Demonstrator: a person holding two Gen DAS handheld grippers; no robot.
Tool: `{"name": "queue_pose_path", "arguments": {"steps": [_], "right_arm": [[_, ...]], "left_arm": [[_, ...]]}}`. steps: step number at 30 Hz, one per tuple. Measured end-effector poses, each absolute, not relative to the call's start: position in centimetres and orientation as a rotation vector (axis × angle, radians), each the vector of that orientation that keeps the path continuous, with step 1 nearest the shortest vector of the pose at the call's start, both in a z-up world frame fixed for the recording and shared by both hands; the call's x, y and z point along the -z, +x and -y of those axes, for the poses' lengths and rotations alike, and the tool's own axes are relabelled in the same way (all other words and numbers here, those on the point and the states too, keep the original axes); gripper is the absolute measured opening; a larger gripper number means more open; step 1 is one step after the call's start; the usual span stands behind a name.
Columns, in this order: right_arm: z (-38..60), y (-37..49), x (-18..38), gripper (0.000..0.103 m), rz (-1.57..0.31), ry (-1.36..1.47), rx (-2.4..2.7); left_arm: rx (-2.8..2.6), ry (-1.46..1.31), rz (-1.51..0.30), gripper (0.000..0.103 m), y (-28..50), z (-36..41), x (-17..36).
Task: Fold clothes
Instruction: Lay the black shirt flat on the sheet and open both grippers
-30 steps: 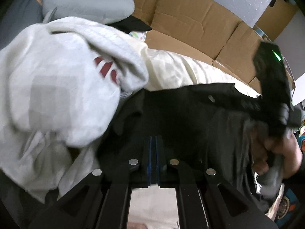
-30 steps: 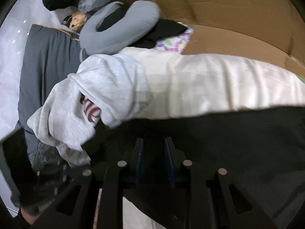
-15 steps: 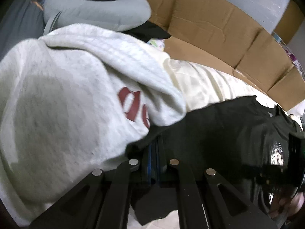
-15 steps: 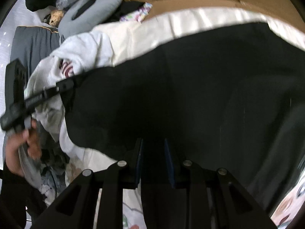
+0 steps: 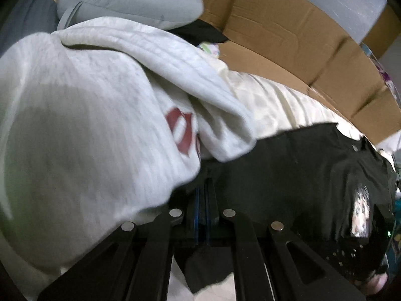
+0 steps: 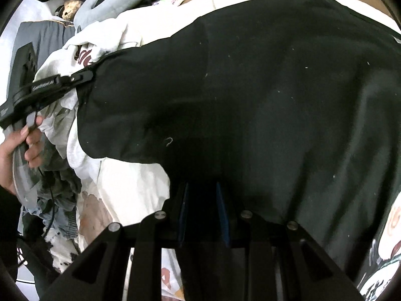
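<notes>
A black T-shirt (image 5: 288,170) with a printed face lies stretched over the cream bed cover (image 5: 275,105). My left gripper (image 5: 203,195) is shut on its near edge, right beside a white sweatshirt (image 5: 87,125) with red letters. In the right wrist view the black T-shirt (image 6: 250,87) fills most of the frame. My right gripper (image 6: 203,208) is shut on a thick fold of it between the blue pads (image 6: 184,213). The left gripper (image 6: 85,74) shows there at the left, pinching the shirt's corner, with a hand (image 6: 17,148) on its handle.
A brown cardboard wall (image 5: 288,30) runs along the far side of the bed. A grey neck pillow (image 5: 130,2) lies behind the sweatshirt. A heap of other clothes (image 6: 57,175) sits at the left below the hand. The right gripper's dark housing (image 5: 363,255) is at the lower right.
My right gripper has swung away from the left one and sunk, pulling the black T-shirt out flat. The left gripper has shifted slightly toward the sweatshirt, still shut on the shirt.
</notes>
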State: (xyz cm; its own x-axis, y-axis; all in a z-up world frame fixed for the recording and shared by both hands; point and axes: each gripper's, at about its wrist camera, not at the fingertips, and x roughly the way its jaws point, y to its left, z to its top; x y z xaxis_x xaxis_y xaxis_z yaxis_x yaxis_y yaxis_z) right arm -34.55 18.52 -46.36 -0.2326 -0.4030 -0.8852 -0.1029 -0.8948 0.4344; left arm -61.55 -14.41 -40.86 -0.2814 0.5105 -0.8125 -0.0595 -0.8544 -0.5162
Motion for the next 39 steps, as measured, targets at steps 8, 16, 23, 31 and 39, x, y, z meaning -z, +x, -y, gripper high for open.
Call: {"name": "queue_pose_path", "arguments": {"steps": [8, 16, 23, 31, 39], "right_arm": [[-19.1, -33.6, 44.9, 0.022, 0.592, 1.792, 2.263], [-20.8, -32.5, 43.4, 0.022, 0.297, 1.874, 2.165], [-22.8, -30.2, 42.9, 0.022, 0.132, 1.920, 2.131], [-24.1, -28.6, 43.0, 0.022, 0.097, 1.923, 2.095], [-26.6, -28.0, 42.6, 0.022, 0.170, 1.968, 2.117]], "left_arm": [[-2.174, -1.589, 0.624, 0.003, -57.9, 15.9, 38.6], [-2.192, -1.574, 0.753, 0.003, -54.4, 16.1, 39.2], [-2.196, -1.516, 0.758, 0.003, -54.9, 13.8, 39.4], [-2.238, -1.553, 0.686, 0.003, -57.5, 12.9, 41.4], [-2.311, -1.626, 0.726, 0.003, -57.1, 15.6, 41.6]]}}
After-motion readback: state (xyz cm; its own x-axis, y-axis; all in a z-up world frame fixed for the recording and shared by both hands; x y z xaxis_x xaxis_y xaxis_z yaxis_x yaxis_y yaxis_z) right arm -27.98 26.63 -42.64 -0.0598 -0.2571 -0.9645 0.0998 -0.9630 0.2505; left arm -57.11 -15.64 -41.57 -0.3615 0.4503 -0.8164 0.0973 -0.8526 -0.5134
